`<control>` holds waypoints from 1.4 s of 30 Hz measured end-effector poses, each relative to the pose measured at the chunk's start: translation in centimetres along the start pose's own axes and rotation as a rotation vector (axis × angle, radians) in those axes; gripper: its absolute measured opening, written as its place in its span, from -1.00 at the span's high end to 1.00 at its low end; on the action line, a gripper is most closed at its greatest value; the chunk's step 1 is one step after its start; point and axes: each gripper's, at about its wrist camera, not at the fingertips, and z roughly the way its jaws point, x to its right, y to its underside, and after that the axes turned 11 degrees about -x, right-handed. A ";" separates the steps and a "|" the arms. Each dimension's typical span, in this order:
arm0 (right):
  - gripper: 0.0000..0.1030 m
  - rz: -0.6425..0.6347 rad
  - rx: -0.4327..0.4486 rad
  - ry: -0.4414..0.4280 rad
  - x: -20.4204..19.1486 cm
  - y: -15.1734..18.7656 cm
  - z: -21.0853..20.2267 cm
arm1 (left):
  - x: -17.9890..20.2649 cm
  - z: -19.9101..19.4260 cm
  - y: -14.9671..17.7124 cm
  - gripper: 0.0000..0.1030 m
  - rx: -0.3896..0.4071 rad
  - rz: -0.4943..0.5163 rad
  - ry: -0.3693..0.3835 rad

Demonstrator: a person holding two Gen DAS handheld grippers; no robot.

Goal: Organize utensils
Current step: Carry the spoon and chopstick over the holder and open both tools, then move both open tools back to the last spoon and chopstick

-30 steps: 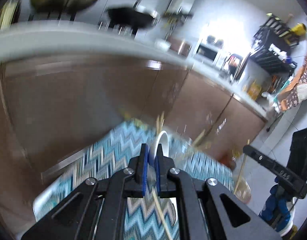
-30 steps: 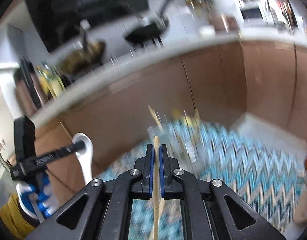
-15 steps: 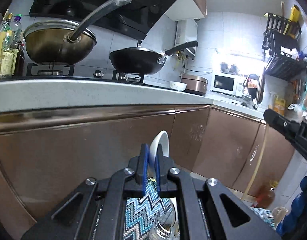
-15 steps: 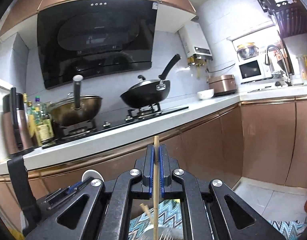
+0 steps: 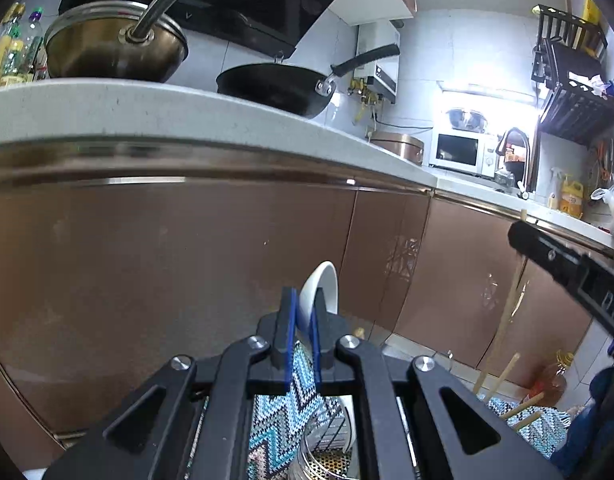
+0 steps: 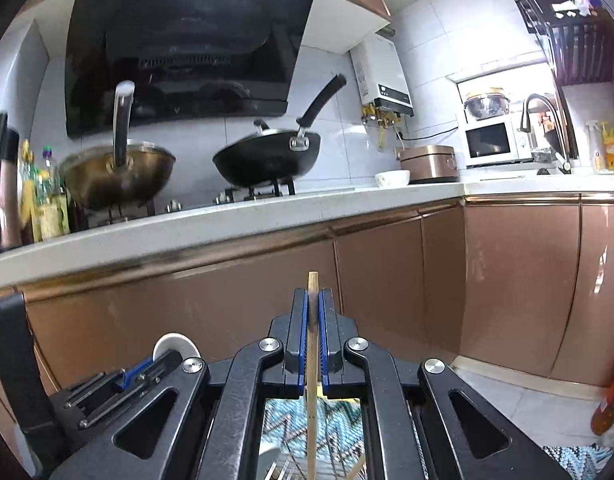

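Observation:
My left gripper [image 5: 305, 300] is shut on a white ceramic spoon [image 5: 321, 288], held upright, bowl end above the fingertips. My right gripper [image 6: 314, 300] is shut on a wooden chopstick [image 6: 313, 360] that stands upright between the pads and runs down out of view. A perforated metal utensil holder [image 5: 323, 458] sits just below the left gripper on a zigzag-patterned cloth [image 5: 279, 416]. More chopsticks [image 5: 503, 372] lean at the lower right. The left gripper and spoon [image 6: 173, 344] also show at lower left of the right wrist view.
Brown cabinet doors [image 5: 187, 280] and a white countertop [image 5: 187, 108] fill the space ahead. A steel wok [image 6: 115, 176] and a black wok [image 6: 267, 156] sit on the stove. A microwave [image 6: 491, 144], rice cooker [image 6: 427, 162] and bowl [image 6: 392, 178] stand further right.
Both grippers have tilted up from the patterned cloth to face the cabinets and stove, each still holding its utensil. Over the last half second the left view dropped slightly lower.

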 end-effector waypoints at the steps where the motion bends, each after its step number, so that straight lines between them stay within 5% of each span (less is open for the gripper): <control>1: 0.89 -0.004 -0.013 0.005 -0.1 0.7 0.3 | 0.0 0.3 0.4 0.88 -0.011 0.000 0.003; 6: 0.82 -0.020 -0.067 0.024 -0.5 2.7 0.4 | 0.0 1.2 1.9 0.81 -0.056 0.025 0.026; 8: 0.56 -0.013 -0.077 0.027 -0.4 2.9 -0.2 | -0.2 1.0 2.0 0.77 -0.082 0.019 0.060; 13: 0.50 -0.014 -0.061 0.050 -0.8 1.9 -3.1 | -0.8 -2.0 0.8 0.53 -0.052 0.013 0.092; 31: 0.29 -0.036 0.050 0.097 -5.5 -2.3 -21.9 | -6.0 -22.3 -3.2 0.08 0.044 0.004 0.017; 42: 0.00 -0.019 0.001 0.130 -8.2 2.5 -29.2 | -7.4 -32.3 0.9 -0.13 0.104 0.025 -0.034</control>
